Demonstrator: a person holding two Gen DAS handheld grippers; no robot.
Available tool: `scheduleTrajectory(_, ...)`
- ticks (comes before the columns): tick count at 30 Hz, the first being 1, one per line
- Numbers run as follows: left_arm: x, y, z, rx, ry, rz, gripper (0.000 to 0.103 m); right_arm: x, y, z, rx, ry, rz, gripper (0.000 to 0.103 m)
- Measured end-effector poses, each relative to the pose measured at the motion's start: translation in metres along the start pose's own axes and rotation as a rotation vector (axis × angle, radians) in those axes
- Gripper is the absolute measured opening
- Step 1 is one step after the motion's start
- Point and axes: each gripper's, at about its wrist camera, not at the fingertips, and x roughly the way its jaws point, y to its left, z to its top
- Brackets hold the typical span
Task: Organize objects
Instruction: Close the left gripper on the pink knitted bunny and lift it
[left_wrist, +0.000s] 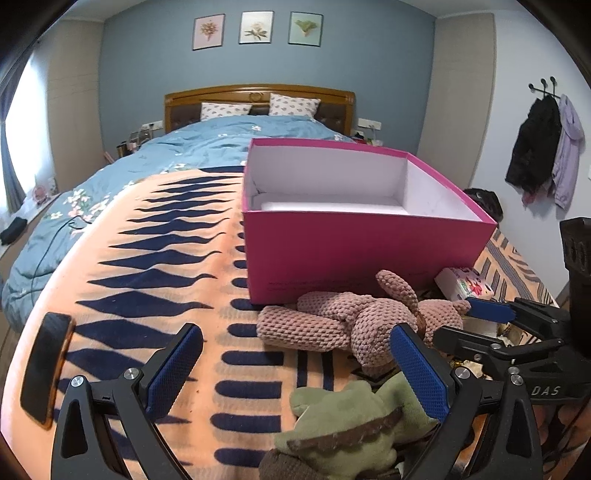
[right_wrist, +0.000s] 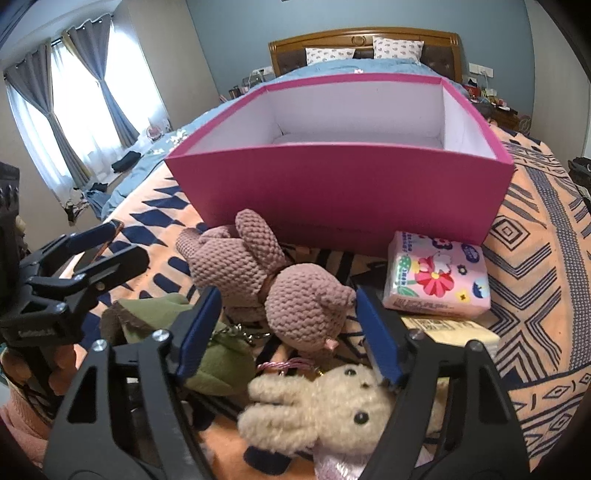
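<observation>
The brown knit toy (right_wrist: 273, 284) lies on the bed's orange blanket (left_wrist: 147, 229), just before the empty pink box (right_wrist: 340, 192). The right hand-held gripper (right_wrist: 286, 325) straddles its head, blue pads apart and not pressing. A cream bunny (right_wrist: 317, 402), green plush (left_wrist: 347, 432) and tissue pack (right_wrist: 437, 280) lie close by. The left hand-held gripper (left_wrist: 295, 373) hangs open over the blanket.

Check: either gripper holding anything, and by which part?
Nothing held. Right gripper straddles the brown knitted toy at its head, pads not pressing. Left gripper open, nothing between.
</observation>
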Motion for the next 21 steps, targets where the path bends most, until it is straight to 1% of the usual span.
scheduleTrajectory(3,0.008,-0.002,0.001,0.021,0.017,-0.019,0.103,0.003,0.002,0.0,-0.026,0.004,-0.018,0.076)
scheduleTrajectory(5,0.013,-0.004,0.002,0.031,0.027,-0.043,0.103,0.007,0.004,0.0,-0.049,0.014,-0.049,0.072)
scheduleTrajectory(6,0.014,-0.004,0.002,0.033,0.032,-0.054,0.103,0.01,0.004,0.0,-0.052,0.021,-0.061,0.068)
scheduleTrajectory(8,0.018,-0.006,0.003,0.048,0.046,-0.074,0.102,0.014,0.003,0.0,-0.056,0.038,-0.07,0.062)
scheduleTrajectory(10,0.022,-0.009,0.003,0.068,0.055,-0.087,0.1,0.021,-0.002,-0.002,-0.043,0.062,-0.067,0.054)
scheduleTrajectory(12,0.026,-0.011,0.003,0.084,0.066,-0.103,0.098,0.021,-0.004,-0.002,-0.042,0.056,-0.055,0.053)
scheduleTrajectory(14,0.03,-0.015,0.003,0.099,0.083,-0.123,0.094,0.019,-0.007,-0.002,-0.04,0.051,-0.044,0.052)
scheduleTrajectory(15,0.031,-0.017,0.002,0.105,0.091,-0.135,0.089,0.017,-0.008,-0.002,-0.035,0.045,-0.038,0.051)
scheduleTrajectory(16,0.032,-0.018,0.002,0.109,0.101,-0.157,0.084,0.014,-0.01,-0.002,-0.024,0.037,-0.026,0.05)
scheduleTrajectory(17,0.033,-0.019,0.001,0.109,0.109,-0.18,0.082,0.011,-0.012,-0.002,-0.016,0.034,-0.013,0.05)
scheduleTrajectory(19,0.032,-0.02,0.0,0.105,0.124,-0.231,0.074,0.005,-0.014,-0.002,-0.008,0.024,0.003,0.049)
scheduleTrajectory(21,0.029,-0.022,0.0,0.105,0.131,-0.28,0.068,-0.002,-0.016,-0.001,-0.006,0.009,0.015,0.049)
